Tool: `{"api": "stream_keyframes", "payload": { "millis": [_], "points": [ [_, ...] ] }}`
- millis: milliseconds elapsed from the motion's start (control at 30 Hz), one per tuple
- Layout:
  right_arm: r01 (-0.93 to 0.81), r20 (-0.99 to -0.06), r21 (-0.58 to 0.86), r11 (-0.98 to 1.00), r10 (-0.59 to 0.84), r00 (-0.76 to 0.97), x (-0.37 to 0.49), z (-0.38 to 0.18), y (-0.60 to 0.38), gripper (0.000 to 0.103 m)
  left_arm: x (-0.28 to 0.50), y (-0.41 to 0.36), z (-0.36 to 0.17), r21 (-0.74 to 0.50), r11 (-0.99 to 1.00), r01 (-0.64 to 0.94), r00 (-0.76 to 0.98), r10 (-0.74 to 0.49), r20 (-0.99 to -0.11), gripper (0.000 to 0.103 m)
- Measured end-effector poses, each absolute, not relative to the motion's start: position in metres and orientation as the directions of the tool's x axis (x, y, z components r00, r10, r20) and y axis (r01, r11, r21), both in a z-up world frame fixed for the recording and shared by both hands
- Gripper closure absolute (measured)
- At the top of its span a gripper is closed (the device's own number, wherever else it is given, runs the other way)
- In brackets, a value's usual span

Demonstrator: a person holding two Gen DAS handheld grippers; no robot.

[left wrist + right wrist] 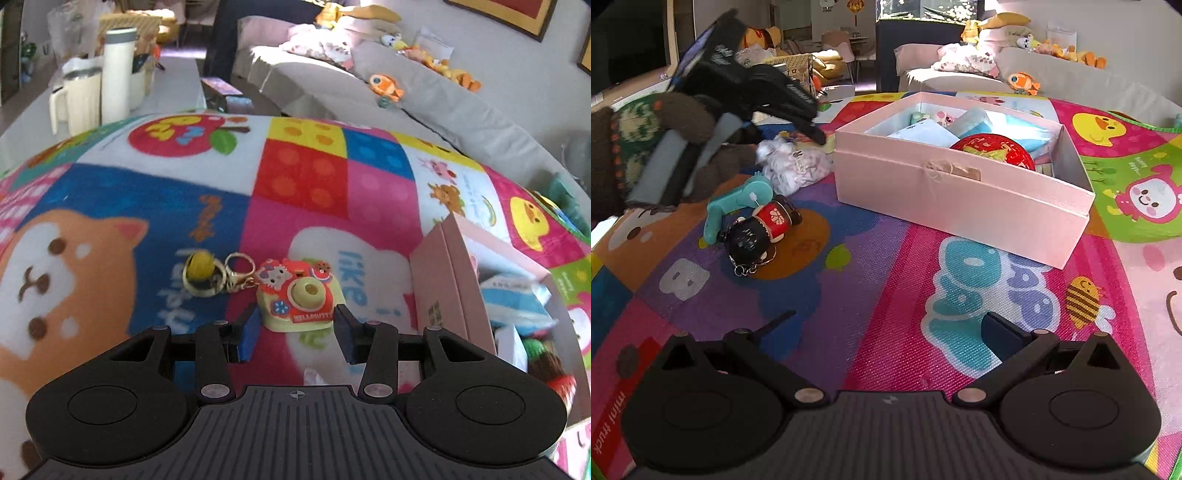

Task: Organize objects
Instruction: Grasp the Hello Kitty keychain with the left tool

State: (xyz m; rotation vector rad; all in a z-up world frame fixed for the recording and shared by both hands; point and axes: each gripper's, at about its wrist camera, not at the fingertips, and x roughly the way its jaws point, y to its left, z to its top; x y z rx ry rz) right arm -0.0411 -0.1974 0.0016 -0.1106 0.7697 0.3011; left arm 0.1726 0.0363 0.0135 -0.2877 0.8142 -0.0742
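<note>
My left gripper is partly open, its blue pads standing on either side of the near edge of a red camera keychain, not clamped on it. The keychain lies on the play mat directly ahead of the fingertips; its gold clasp and a yellow bell trail ahead and to my left. A pink box stands just to the right of this gripper.

My right gripper is spread wide over bare mat, holding nothing. Ahead and slightly right sits the same pink box, lid off, with items inside. Ahead to the left lie a doll keychain, touching a teal toy beyond it.
</note>
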Motion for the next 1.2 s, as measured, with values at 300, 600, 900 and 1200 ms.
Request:
{"api": "stream_keyframes", "payload": {
  "millis": [300, 600, 900, 1200],
  "points": [
    [-0.307, -0.699, 0.009, 0.952, 0.225, 0.679, -0.041, 0.002, -0.197, 0.000, 0.183, 0.025, 0.012, -0.226, 0.973, -0.055, 0.706, -0.122, -0.698, 0.056],
    [-0.306, -0.698, 0.012, 0.952, 0.227, 0.679, -0.040, 0.002, -0.197, 0.000, 0.088, 0.080, 0.013, -0.186, 0.978, 0.088, 0.708, -0.193, -0.680, 0.057],
    [-0.305, -0.698, 0.007, 0.952, 0.223, 0.680, -0.040, 0.002, -0.196, 0.000, -0.001, 0.109, 0.013, -0.223, 0.952, 0.207, 0.687, -0.304, -0.660, 0.057],
    [-0.278, -0.702, 0.000, 0.961, 0.198, 0.684, -0.042, 0.002, -0.192, 0.000, -0.039, 0.100, 0.007, -0.255, 0.923, 0.289, 0.680, -0.386, -0.624, 0.057]
  ]
}}
